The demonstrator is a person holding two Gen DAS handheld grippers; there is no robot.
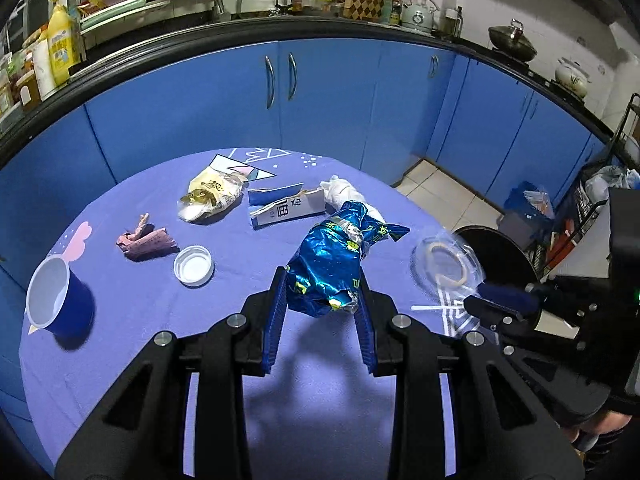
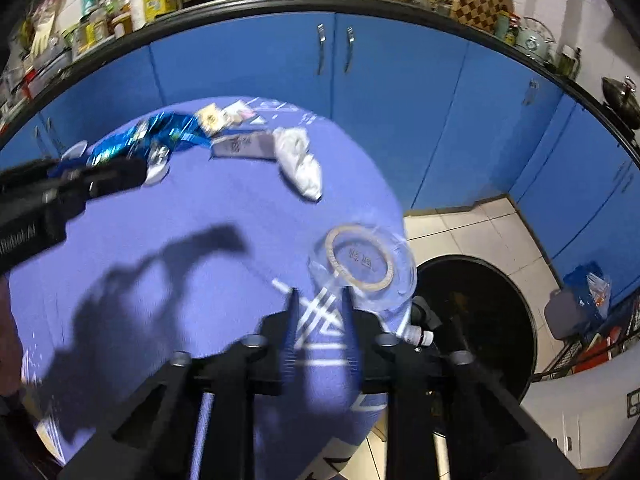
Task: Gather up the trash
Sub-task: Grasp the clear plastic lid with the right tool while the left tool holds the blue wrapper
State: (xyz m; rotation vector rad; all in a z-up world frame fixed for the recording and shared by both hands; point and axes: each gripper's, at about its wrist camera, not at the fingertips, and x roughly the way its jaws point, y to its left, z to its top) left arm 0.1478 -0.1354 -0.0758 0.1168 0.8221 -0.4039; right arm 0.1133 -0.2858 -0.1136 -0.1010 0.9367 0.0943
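My left gripper [image 1: 322, 286] is shut on a shiny blue foil bag [image 1: 334, 262] and holds it above the purple tablecloth [image 1: 160, 320]. The bag also shows at the upper left of the right wrist view [image 2: 132, 142]. My right gripper [image 2: 320, 294] holds a clear plastic lid with a beige ring [image 2: 362, 266] by its near edge, at the table's right edge; the view is blurred. The right gripper and the lid [image 1: 446, 264] show at the right of the left wrist view. A black round bin [image 2: 480, 320] stands on the floor right of the table.
On the table lie a yellow snack bag [image 1: 210, 196], a flattened carton [image 1: 286, 208], a white crumpled wrapper [image 2: 300, 162], a pink wrapper [image 1: 146, 242], a white cap [image 1: 193, 266] and a blue cup [image 1: 58, 300]. Blue cabinets [image 1: 320, 92] stand behind.
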